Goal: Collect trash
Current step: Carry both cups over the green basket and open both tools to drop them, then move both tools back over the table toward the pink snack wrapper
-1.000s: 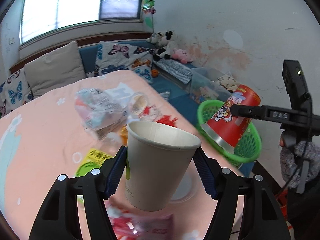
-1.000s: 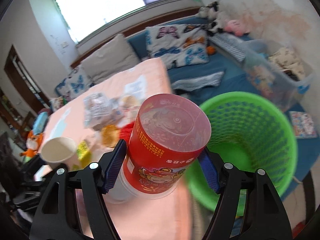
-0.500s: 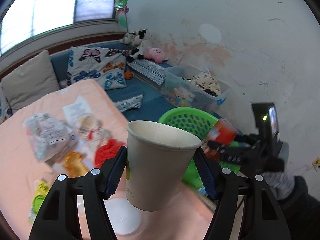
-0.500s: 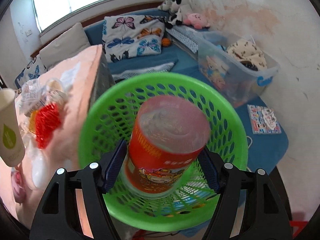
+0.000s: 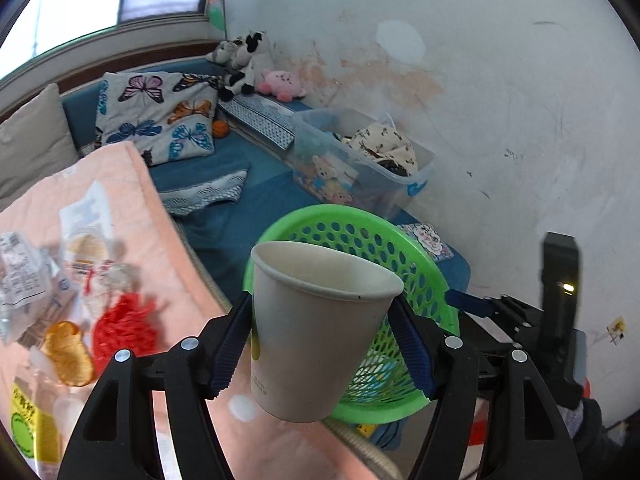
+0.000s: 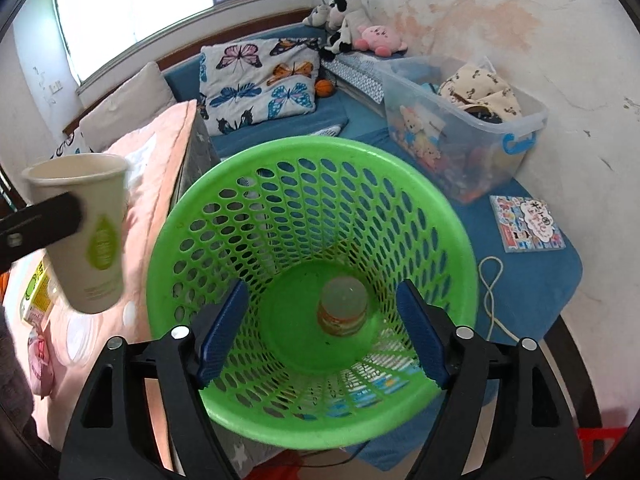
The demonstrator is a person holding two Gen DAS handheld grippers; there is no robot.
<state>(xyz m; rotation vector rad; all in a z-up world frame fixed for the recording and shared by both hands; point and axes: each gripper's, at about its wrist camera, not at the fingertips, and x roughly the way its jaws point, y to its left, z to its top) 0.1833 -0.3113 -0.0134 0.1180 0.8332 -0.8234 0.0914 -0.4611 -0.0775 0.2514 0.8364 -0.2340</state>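
Tablecloth (image 5: pixel 132 184) peach, littered, beside blue sofa (image 5: pixel 240 200)

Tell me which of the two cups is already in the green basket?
The red cup, lying at the bottom of the green basket. The white paper cup is outside it, gripped between the left gripper's fingers.

Bright green perforated laundry-style basket (image 6: pixel 312 184), same green inside and out. Off-white paper cup (image 5: pixel 316 332) with a lime-green droplet mark on its side. Red-orange can (image 6: pixel 343 312) with a pale top. Peach-pink tablecloth (image 5: pixel 132 200) with white dots. White pillow (image 6: pixel 256 76) patterned with blue, pink and orange butterflies. Deep blue sofa cover (image 6: pixel 360 116). Pink plush (image 6: pixel 378 38) beside a black-and-white cow plush (image 6: pixel 340 16). Black gripper frames with blue pads (image 6: pixel 420 330).
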